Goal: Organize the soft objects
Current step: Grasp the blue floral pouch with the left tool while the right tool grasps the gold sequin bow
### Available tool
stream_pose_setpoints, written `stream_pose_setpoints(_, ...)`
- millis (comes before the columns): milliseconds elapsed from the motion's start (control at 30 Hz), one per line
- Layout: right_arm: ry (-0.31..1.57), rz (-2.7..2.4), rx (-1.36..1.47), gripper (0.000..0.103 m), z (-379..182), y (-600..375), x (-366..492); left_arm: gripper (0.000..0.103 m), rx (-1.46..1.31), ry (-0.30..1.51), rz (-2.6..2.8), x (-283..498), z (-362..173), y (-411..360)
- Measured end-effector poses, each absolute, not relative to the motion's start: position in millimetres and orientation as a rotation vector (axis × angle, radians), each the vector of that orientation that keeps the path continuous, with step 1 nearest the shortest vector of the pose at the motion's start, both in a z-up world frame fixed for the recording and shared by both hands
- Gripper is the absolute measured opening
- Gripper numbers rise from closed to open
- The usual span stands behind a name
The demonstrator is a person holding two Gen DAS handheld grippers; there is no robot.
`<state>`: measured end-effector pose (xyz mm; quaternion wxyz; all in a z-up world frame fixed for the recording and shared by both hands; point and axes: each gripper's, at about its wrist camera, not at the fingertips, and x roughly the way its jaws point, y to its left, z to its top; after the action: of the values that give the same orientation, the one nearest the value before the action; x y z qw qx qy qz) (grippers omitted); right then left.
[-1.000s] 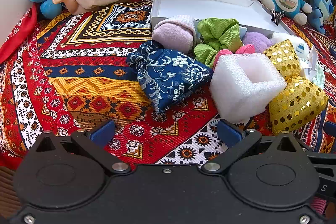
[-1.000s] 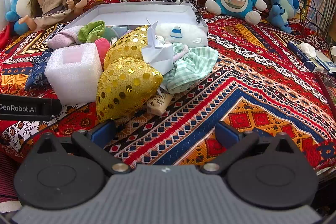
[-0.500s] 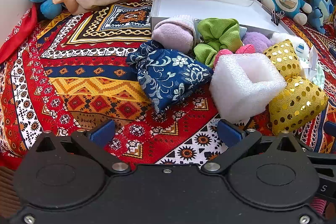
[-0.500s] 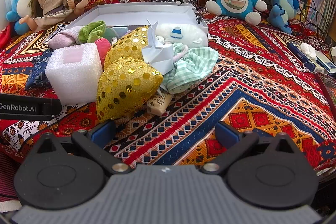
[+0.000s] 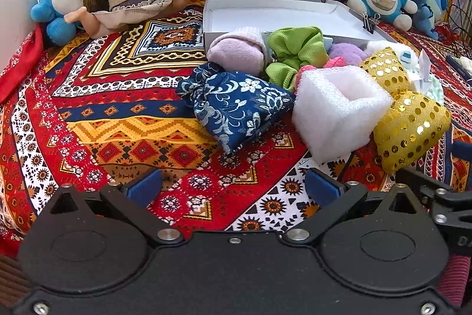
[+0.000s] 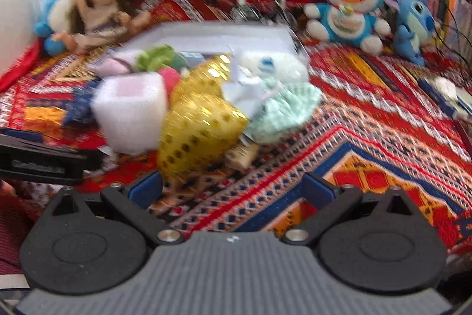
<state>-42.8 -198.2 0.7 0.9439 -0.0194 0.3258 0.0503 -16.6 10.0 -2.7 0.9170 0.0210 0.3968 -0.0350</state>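
Blurred soft pile (image 6: 203, 114) — right gripper (image 6: 233, 188) fingers (image 6: 146, 188) apart, empty

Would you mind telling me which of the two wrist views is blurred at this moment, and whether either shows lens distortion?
Left wrist view: sharp, the blue floral pouch and white foam block crisp. Right wrist view: motion-smeared across the scene, the gold sequin pouch streaked, though the right tongs themselves look sharp. Both views: fisheye bending, with dark rounded corners.
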Motion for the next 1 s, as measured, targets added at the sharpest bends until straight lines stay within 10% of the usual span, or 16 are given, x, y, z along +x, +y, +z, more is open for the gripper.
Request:
stream_pose_setpoints(133, 0.562, 0.111, -0.102, 0.093, 11, -187, -44, 0.082, 0.010, 0.765, -0.073, -19, 9, 17)
stream_pose_setpoints(567, 0.501, 0.121, -0.214, 0.061, 14, -162, -34, 0.073, 0.027, 0.675, -0.063, 7, 27, 17)
stream_pose_setpoints(1000, 0.520, 0.130, -0.291, 0.068, -2, -151, -27, 0.077, -0.006, 0.704, -0.055, 21, 11, 14)
